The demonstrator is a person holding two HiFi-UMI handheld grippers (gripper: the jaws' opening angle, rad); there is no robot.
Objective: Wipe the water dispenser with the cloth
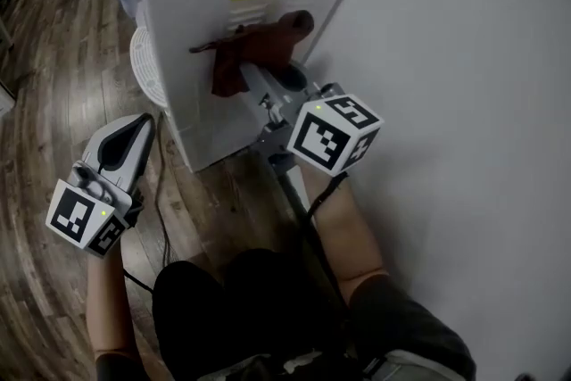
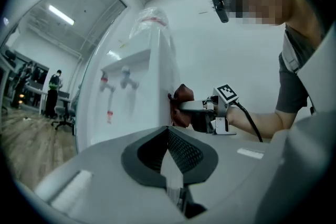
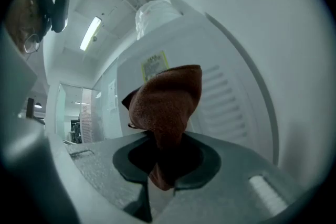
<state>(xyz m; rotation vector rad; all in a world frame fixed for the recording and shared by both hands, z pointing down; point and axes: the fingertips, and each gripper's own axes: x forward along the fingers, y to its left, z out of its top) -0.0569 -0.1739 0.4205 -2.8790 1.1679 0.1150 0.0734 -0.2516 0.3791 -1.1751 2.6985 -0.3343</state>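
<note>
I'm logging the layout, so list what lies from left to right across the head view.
Wood floor → left gripper → cloth → white wall. The water dispenser and right gripper overlap the cloth, so they are left out.

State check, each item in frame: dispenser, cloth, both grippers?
Water dispenser: upright, bottle on top.
Cloth: bunched, pressed against the dispenser's panel.
Right gripper: fingers shut on the cloth.
Left gripper: fingers shut, empty, held away from the dispenser.

Office: water dispenser (image 2: pixel 142 102), glass partition (image 2: pixel 52 55), swivel chair (image 2: pixel 64 117), strip light (image 2: pixel 61 14), wood floor (image 1: pixel 53 58).
</note>
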